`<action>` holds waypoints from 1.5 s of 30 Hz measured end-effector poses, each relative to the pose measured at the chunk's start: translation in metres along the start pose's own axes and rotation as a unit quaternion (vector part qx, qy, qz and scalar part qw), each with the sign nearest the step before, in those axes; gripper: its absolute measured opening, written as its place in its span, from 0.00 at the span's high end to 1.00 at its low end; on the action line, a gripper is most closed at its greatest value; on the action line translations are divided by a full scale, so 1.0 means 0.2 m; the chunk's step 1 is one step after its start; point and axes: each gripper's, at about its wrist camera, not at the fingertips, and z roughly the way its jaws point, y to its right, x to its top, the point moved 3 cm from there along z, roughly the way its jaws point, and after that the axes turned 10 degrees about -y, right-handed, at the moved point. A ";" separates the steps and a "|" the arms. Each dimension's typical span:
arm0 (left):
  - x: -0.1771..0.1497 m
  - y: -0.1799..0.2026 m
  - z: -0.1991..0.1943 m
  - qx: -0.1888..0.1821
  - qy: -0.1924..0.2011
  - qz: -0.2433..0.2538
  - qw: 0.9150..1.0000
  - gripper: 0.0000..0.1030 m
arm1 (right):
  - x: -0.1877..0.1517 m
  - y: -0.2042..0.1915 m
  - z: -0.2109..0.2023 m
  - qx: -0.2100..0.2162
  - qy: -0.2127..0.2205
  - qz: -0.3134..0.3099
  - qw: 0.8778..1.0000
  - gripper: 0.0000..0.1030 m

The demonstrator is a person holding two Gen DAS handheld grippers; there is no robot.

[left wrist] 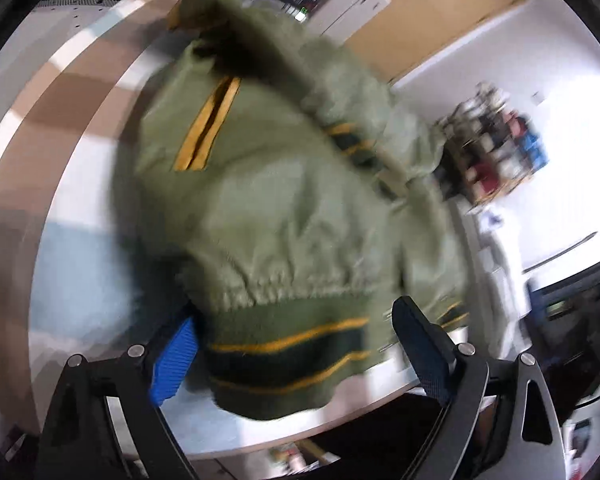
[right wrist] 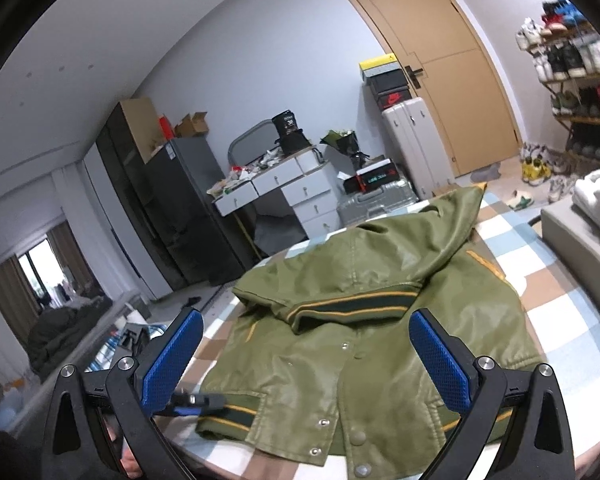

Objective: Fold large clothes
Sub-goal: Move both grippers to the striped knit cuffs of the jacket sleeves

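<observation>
An olive green bomber jacket with dark green and yellow ribbed bands lies on a checked cloth over a round table. In the right wrist view a sleeve is folded across its snap-button front. My right gripper is open and empty, hovering just above the jacket's near hem. In the blurred left wrist view the jacket fills the middle. My left gripper is open with the ribbed hem lying between its blue fingers. The other gripper's tip shows at the hem's left corner.
A grey sofa with white laundry stands at the right. Beyond the table are a white drawer desk, suitcases, a dark fridge, a wooden door and a shoe rack.
</observation>
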 end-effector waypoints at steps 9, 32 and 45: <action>0.00 -0.02 0.01 -0.020 -0.005 0.015 1.000 0.13 | 0.01 0.06 -0.02 0.015 0.002 0.034 0.999 0.00; 0.07 -0.04 -0.19 0.052 -0.030 0.050 0.997 0.86 | 0.11 0.62 0.08 -0.106 -0.207 0.130 0.964 0.00; 0.08 -0.14 -0.17 0.103 -0.050 0.044 0.992 0.86 | -0.14 0.80 0.32 -0.077 -0.354 0.100 0.927 0.20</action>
